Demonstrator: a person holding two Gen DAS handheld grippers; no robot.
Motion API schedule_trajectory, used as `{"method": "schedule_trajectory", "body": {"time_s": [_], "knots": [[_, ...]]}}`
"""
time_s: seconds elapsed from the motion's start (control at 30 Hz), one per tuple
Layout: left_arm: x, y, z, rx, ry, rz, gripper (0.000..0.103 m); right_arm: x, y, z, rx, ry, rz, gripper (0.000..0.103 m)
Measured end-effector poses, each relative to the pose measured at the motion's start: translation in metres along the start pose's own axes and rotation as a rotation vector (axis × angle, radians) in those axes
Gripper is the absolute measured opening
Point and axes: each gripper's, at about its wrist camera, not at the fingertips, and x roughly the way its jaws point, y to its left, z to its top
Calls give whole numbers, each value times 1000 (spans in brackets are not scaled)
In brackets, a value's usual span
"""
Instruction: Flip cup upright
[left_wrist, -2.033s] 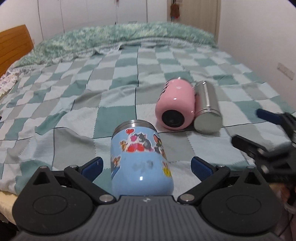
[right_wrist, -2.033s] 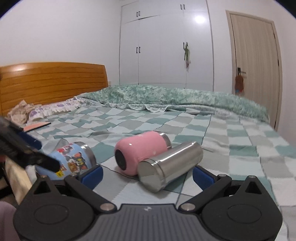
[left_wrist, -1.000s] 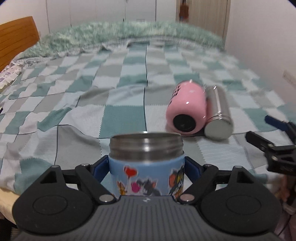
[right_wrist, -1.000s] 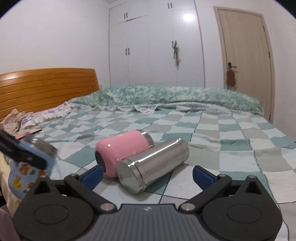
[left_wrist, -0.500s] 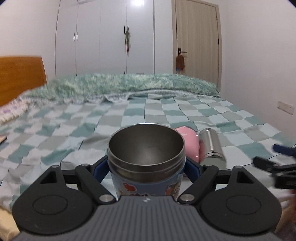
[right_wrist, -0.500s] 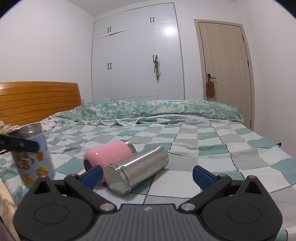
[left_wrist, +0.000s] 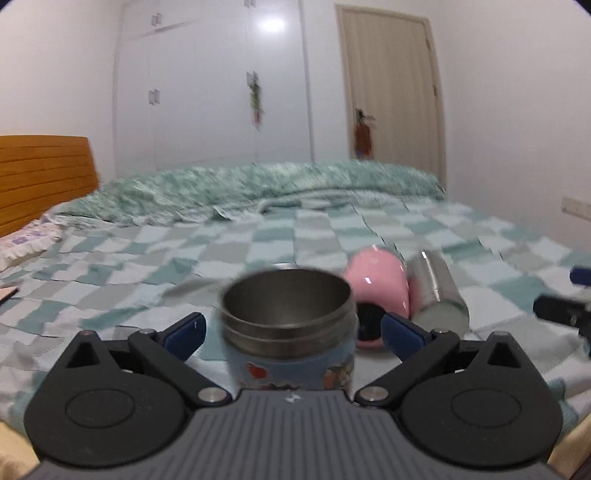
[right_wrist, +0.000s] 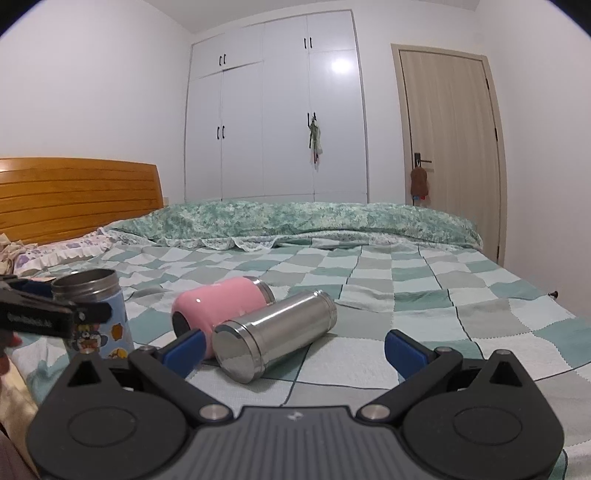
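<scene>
A blue cartoon-sticker cup with a steel rim stands upright, mouth up, on the checked bedspread. It sits between the fingers of my left gripper, whose jaws stand open with gaps on both sides. It also shows in the right wrist view, partly behind the left gripper's finger. A pink cup and a steel cup lie on their sides, touching. My right gripper is open and empty, just in front of the steel cup.
The checked bedspread covers the bed, with a rumpled green quilt at the back. A wooden headboard is at the left. The bed's near edge is just below both grippers. My right gripper shows in the left wrist view.
My left gripper turned the blue cup from upside down to mouth up, set it down and has now opened. The right gripper stayed open and tilted its view upward.
</scene>
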Motion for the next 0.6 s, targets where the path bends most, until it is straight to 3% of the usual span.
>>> {"method": "schedule_trajectory", "body": {"time_s": [0.17,0.27,0.43,0.6], "knots": [[-57,19,6,-60,-128,-8,103,-22,8,3,-33,-67,-11,103],[-86,23,4,-68,-159,-26,103,-39,13,4,-50,-74,-14,103],[-113,22,-15,-74,-132,-54,103,-70,15,-5,-68,-67,-51,103],[-120,18,-47,-81,-110,-8,103,-97,9,-19,-78,-43,-98,103]]}}
